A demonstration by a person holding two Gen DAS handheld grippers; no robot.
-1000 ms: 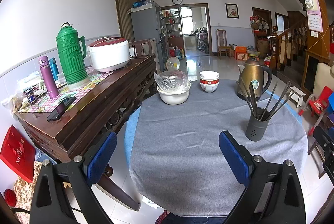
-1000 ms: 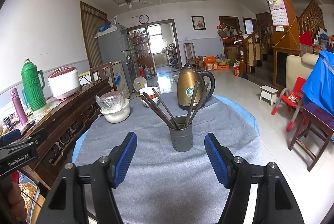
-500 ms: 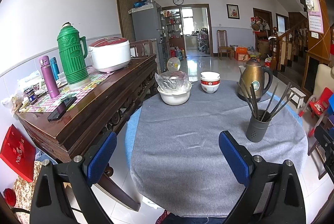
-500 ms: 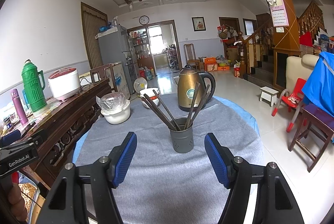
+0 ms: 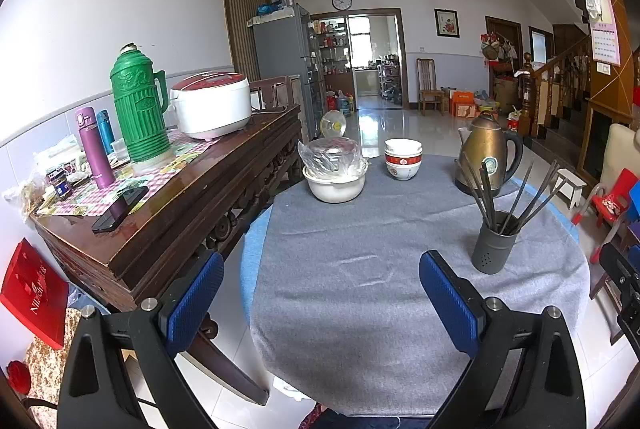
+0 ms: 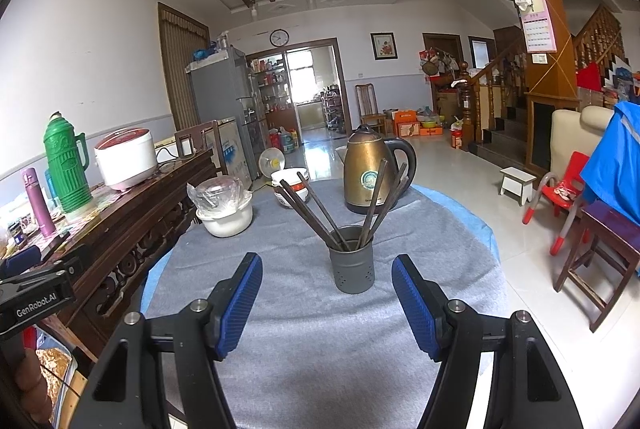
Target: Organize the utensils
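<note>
Grey cloth covers the round table [image 6: 280, 317], and a dark grey perforated utensil holder [image 6: 352, 271] stands upright on it, loaded with dark chopsticks [image 6: 320, 217]. From the right wrist view the holder sits centred ahead of the right gripper [image 6: 327, 303], whose blue-padded fingers [image 6: 240, 305] are spread wide with nothing between them. The holder is just beyond the fingertips, not touching. This view alone shows the sticks fanned in two groups: one leaning up and to the left, the other up and to the right, lower ends down in the cup. It also catches part of the left gripper [image 6: 36, 293] at the left edge, beside the sideboard.

From the left wrist view the holder [image 5: 494, 245] lies off to the right, near the table's right edge. The left gripper [image 5: 322, 303] is likewise held wide apart and empty, aimed at bare cloth. This view gives the clearer account of the wooden sideboard [image 5: 192, 205]: green thermos [image 5: 138, 105], rice cooker [image 5: 212, 107], purple bottle [image 5: 94, 149] and a dark phone [image 5: 120, 209].

Both views show the brass-coloured kettle [image 6: 370, 171] behind the holder, stacked bowls [image 5: 403, 159] and a white pot under plastic wrap [image 5: 336, 171] at the far side.
</note>
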